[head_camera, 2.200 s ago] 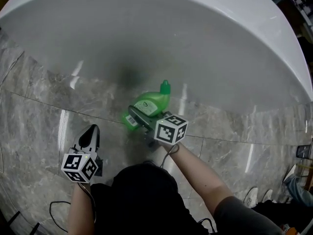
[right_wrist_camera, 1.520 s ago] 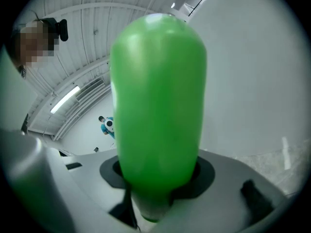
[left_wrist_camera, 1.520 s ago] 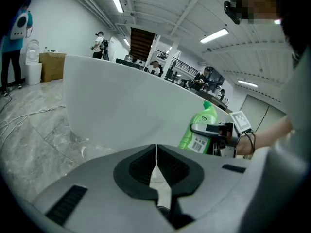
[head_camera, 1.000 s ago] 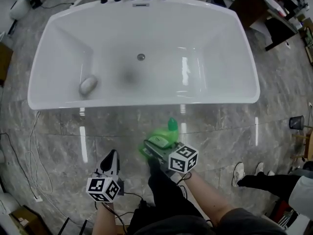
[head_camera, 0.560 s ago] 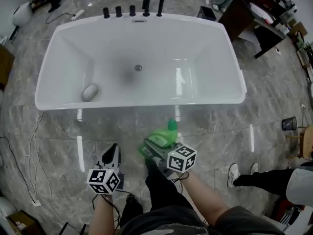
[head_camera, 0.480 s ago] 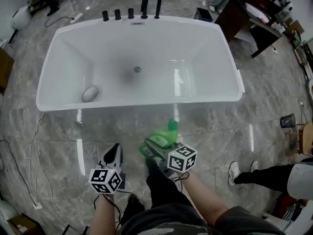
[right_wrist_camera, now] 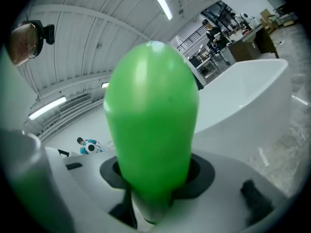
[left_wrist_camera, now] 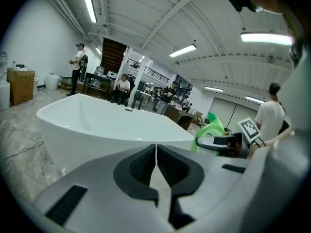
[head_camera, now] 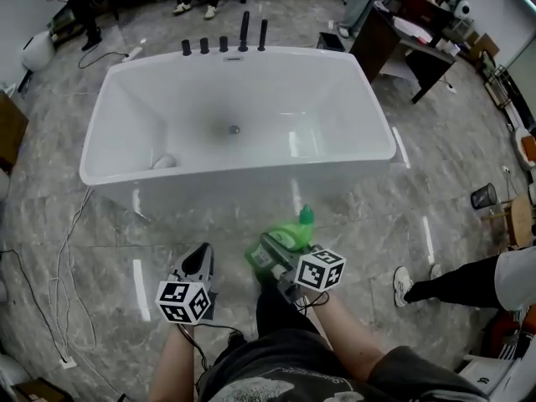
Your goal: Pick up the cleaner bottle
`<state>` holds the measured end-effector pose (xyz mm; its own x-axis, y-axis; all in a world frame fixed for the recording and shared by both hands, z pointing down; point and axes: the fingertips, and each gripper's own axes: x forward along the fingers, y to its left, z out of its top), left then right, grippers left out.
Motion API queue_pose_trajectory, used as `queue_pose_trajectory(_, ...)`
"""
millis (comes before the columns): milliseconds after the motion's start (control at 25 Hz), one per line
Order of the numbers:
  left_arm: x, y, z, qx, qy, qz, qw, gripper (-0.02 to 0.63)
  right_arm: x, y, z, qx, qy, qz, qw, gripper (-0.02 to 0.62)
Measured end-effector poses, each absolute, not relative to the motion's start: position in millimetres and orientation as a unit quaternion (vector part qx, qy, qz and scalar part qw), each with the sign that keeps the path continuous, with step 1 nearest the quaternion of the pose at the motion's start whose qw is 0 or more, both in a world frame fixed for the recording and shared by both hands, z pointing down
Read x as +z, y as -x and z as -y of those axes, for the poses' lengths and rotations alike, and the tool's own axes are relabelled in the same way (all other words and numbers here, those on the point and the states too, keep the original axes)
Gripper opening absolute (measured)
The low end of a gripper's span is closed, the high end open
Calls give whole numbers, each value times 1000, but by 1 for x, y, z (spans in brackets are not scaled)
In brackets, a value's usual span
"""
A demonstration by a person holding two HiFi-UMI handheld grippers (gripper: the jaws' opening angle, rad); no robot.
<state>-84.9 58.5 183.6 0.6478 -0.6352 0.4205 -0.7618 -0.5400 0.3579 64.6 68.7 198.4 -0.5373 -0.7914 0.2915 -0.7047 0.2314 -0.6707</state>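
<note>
Cleaner bottle: green with a green cap, held off the floor in front of the person; the cap points toward the bathtub, and the bottle is near the tub's near wall without touching it.
Right hand-held gripper: pinching the cleaner bottle across its body; in the right gripper view the green body fills the gap between the 2 jaws.
Left hand-held gripper: its 2 jaws are pressed together with nothing between them; it is just left of the bottle, apart from it, and aimed at the tub.
Bathtub: white and freestanding, with a drain in its bottom.
Taps: 5 black fittings on the far rim.
Floor: glossy grey marble tiles.
Cable: white, lying left of the tub.
Bystander's shoe: white, at the right.
</note>
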Motion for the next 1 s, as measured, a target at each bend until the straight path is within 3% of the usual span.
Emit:
queue_pose_trajectory(320,148,123,-125,99,-877,403,244,21,179,-18,-143,-455,466,-749,124,192)
queue_pose_trajectory(1000,135,195,-212,92,-892,380,228,20,155,31,-239,-456,493,-718,181,193)
